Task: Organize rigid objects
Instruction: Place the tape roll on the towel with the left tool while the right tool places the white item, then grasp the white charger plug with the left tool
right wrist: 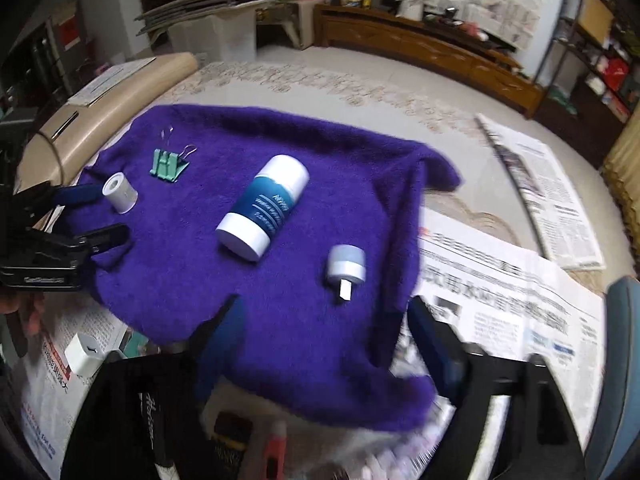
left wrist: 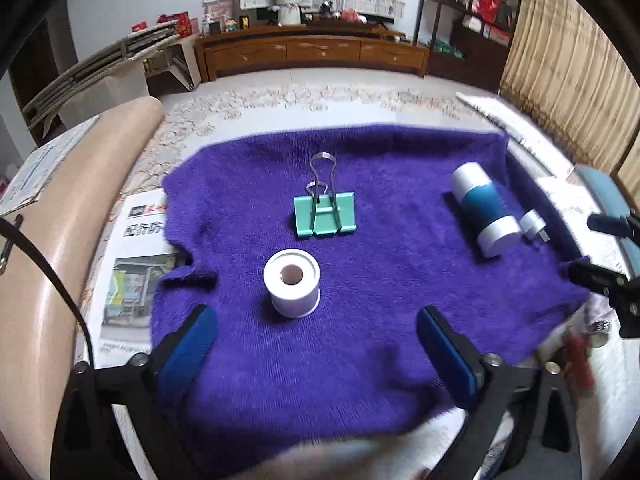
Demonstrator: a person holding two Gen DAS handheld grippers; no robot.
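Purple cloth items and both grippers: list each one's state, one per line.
Binder clip: lying flat, one wire handle raised.
Tape roll: standing on end, hole up.
Blue-and-white bottle: lying on its side.
Small grey cap piece: lying on its side.
Left gripper: open, empty.
Right gripper: open, empty.

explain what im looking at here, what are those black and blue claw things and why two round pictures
Each round picture comes from a fisheye camera mounted on a hand-held two-finger gripper; a person carries one in each hand. The left gripper and the right gripper show at the bottom of their own views, both open and holding nothing. Below them a purple cloth is spread out. On it lie a white tape roll, a green binder clip, a blue and white bottle on its side, and a small grey cap. Newspapers lie around the cloth.
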